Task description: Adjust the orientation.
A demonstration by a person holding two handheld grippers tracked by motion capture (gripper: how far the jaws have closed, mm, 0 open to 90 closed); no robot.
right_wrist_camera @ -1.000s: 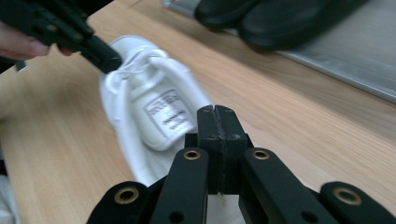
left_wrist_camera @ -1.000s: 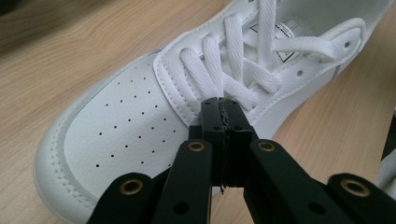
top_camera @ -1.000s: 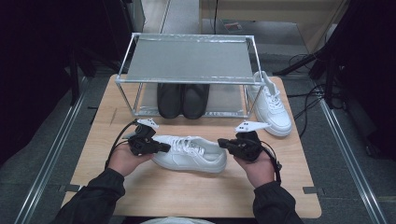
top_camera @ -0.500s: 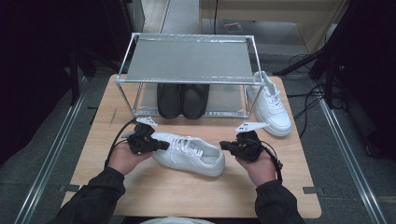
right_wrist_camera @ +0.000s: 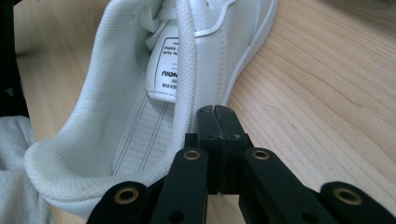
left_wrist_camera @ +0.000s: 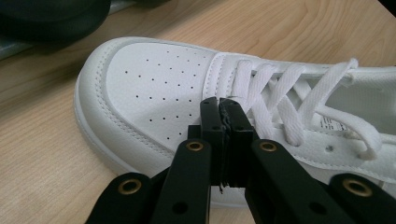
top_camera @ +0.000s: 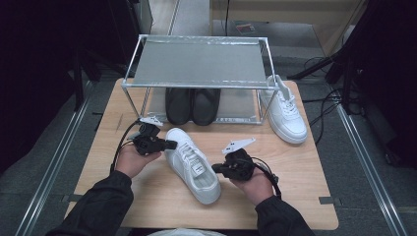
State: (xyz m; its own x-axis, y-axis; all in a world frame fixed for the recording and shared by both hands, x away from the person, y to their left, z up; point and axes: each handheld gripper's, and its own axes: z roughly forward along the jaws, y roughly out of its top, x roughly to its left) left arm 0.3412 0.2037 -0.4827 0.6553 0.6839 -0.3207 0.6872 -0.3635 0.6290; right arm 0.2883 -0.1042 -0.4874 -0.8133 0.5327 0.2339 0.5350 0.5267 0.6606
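I have both the left gripper (top_camera: 169,144) and right gripper (top_camera: 216,169) closed tight with nothing between them, flanking the smooth, perforated white leather sneaker (top_camera: 193,165) on the wood-grain table (top_camera: 305,167).

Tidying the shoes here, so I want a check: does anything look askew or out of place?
Yes. One white sneaker lies slanted mid-table between both grippers, while its mate stands straight beside the rack, away from it. The black shoes sit neatly under the rack.

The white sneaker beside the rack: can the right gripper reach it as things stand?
Probably yes. The right gripper lies at the near sneaker's heel, and bare table runs from there to the far white sneaker.
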